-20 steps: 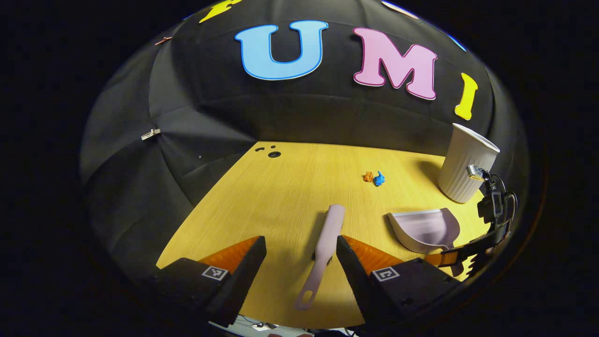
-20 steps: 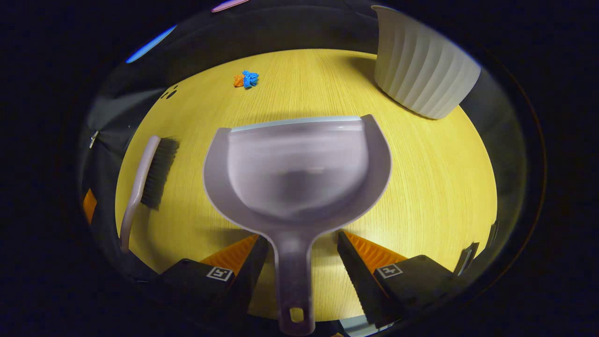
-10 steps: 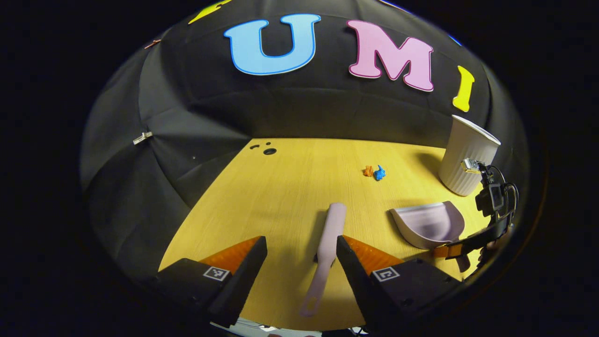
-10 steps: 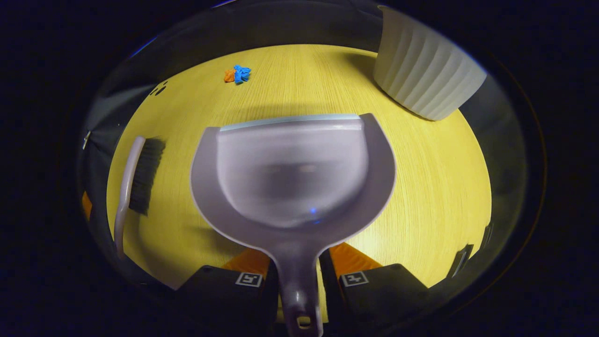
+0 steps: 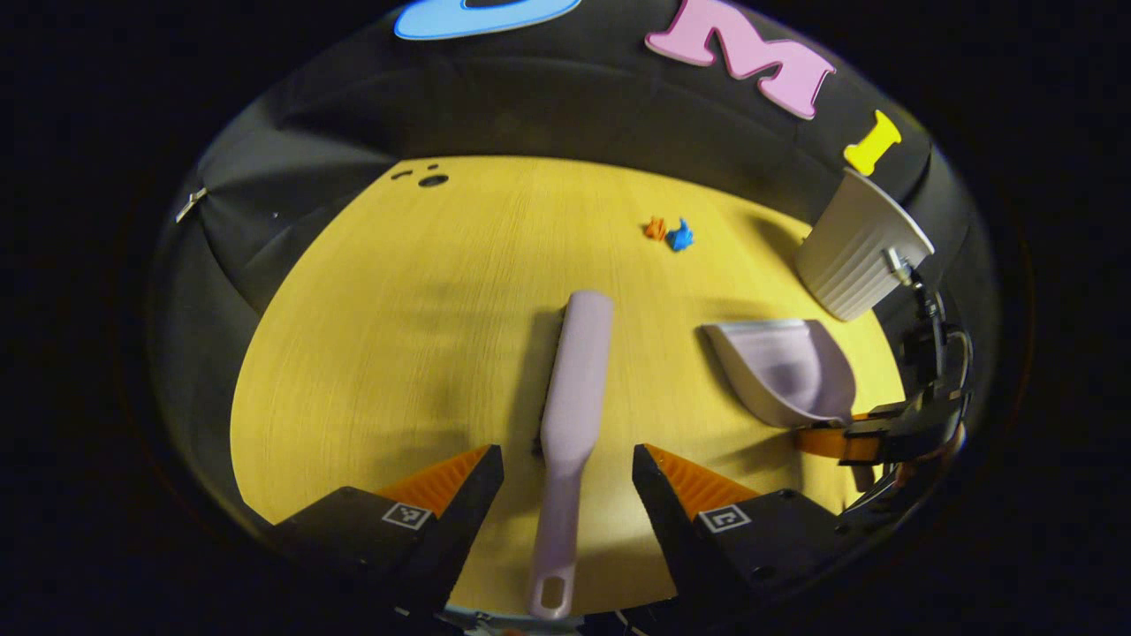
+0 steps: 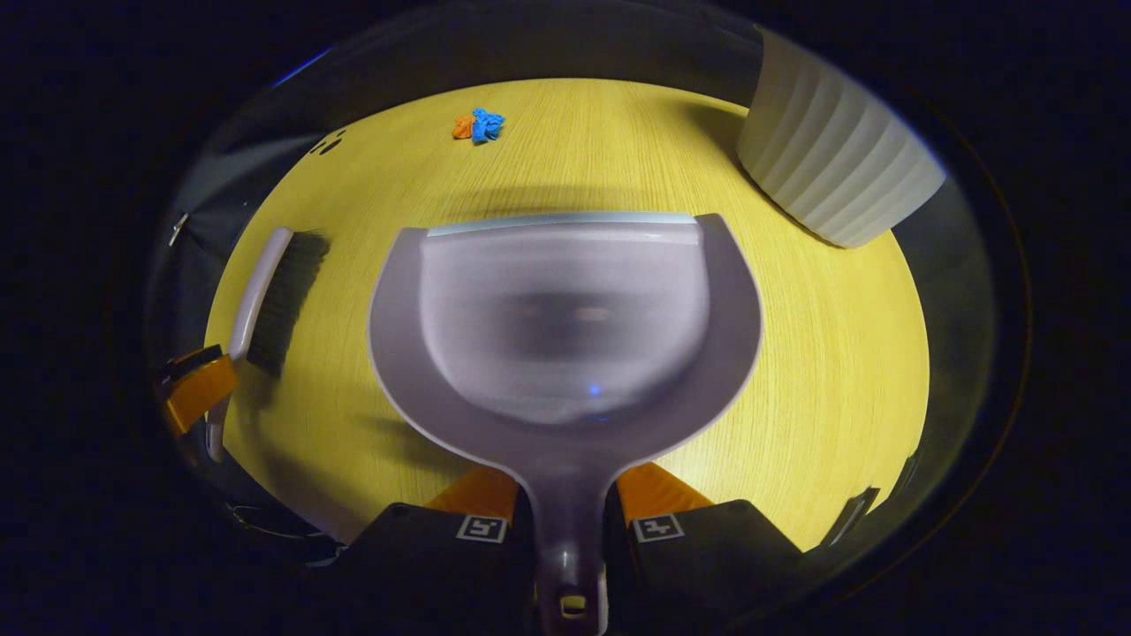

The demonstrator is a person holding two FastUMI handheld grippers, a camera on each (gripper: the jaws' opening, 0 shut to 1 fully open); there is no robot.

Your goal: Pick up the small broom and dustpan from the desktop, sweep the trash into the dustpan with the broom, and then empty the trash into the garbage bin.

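Right gripper point(image 6: 565, 521): we have it clenched on the dustpan point(image 6: 565, 318) handle, both fingers pressed against the stem; a second ago its jaws stood wide on either side of that handle.
Left gripper point(image 5: 565, 481): released, jaws spread with the broom point(image 5: 573, 397) handle lying between them and not yet touched; over the last second we have brought it lower and closer, so the handle now runs right through the gap.
Dustpan: its pan faces 12 o'clock in the right gripper view; whether it is off the counter point(image 6: 839, 353) yet we cannot tell.
Broom: flat on the counter at 9 o'clock of the dustpan in the right gripper view, bristles turned toward the pan.
Trash point(image 5: 669, 233): an orange scrap and a blue scrap touching each other, far across the counter toward 12 o'clock, well apart from both tools.
Garbage bin point(image 5: 855, 258): white, ribbed, standing at 2 o'clock, near the dustpan.
What this means: we judge one pick-up is done and the other is a closing of the jaws away; sweeping has not begun.
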